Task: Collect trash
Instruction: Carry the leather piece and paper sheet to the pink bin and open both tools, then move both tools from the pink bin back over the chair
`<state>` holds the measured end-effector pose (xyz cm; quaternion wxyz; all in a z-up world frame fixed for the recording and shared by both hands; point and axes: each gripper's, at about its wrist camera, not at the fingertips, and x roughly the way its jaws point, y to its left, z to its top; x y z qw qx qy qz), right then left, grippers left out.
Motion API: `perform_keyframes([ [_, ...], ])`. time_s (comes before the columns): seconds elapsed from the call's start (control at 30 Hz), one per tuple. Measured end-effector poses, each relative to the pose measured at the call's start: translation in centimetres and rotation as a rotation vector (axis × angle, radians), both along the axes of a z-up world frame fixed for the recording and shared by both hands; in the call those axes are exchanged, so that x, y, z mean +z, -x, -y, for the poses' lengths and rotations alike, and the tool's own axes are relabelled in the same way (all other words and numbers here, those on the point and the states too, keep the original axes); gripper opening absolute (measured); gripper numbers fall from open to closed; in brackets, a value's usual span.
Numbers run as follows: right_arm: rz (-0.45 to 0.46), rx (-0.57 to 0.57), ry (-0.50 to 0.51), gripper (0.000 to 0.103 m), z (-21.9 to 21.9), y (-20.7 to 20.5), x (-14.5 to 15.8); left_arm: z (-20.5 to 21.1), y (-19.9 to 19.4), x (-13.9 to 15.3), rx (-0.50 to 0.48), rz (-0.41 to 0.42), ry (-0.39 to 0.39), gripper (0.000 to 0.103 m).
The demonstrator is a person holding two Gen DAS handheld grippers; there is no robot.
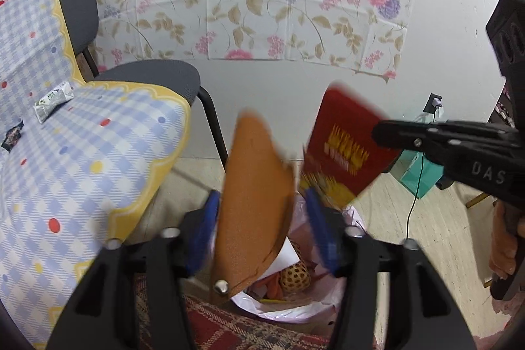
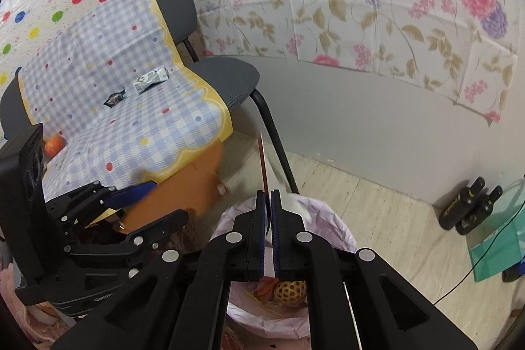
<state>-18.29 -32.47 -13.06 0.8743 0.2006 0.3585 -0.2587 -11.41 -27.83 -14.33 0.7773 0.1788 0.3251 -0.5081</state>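
Hovering over the bin: both grippers hang above the trash bag (image 1: 288,312), so I judge that whatever is dropped will land in its liner and not on the floor.
Left gripper (image 1: 261,202): released. The blue pads (image 1: 210,218) stand wider than the orange flap (image 1: 256,186). One pad is at the flap's edge and the other is clear of it, so nothing is pressing on the flap.
Orange flap: it is upright and blurred between the open fingers. Its riveted corner hangs lowest, just above the bag's mouth.
Right gripper (image 2: 267,202): clenched on the red packet (image 2: 263,163). This camera sees the packet edge-on, as a thin strip running up from between the pads.
Red packet, left view (image 1: 344,146): it is tilted, with its printed face showing, and is pinched at its upper right edge. It hangs beside the flap above the rim of the bag.
Bag contents: a yellow netted ball (image 2: 290,291) and orange scraps lie at the bottom.
Left to collect: a small carton (image 2: 151,79) lies on the chair cloth (image 2: 131,120) near the seat's back edge. A dark wrapper (image 2: 115,99) lies just beside it, toward the seat's middle.
Step, as I judge it: dropping both pieces, with the chair items next.
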Motion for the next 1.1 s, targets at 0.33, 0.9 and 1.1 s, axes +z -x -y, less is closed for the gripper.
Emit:
perform_keyframes([
  [0.33,0.037,-0.029,0.033,0.03,1.4,-0.1,1.5,-3.1,-3.6,3.7,0.148,0.059,0.068,0.07],
  [0.9,0.103,0.203,0.024,0.034,-1.6,-10.3,4.4,-10.7,-9.6,8.5,0.412,0.148,0.093,0.074],
  [1.1,0.127,0.294,0.022,0.035,-3.2,-14.8,5.3,-14.2,-12.1,10.0,0.533,0.179,0.088,0.074],
])
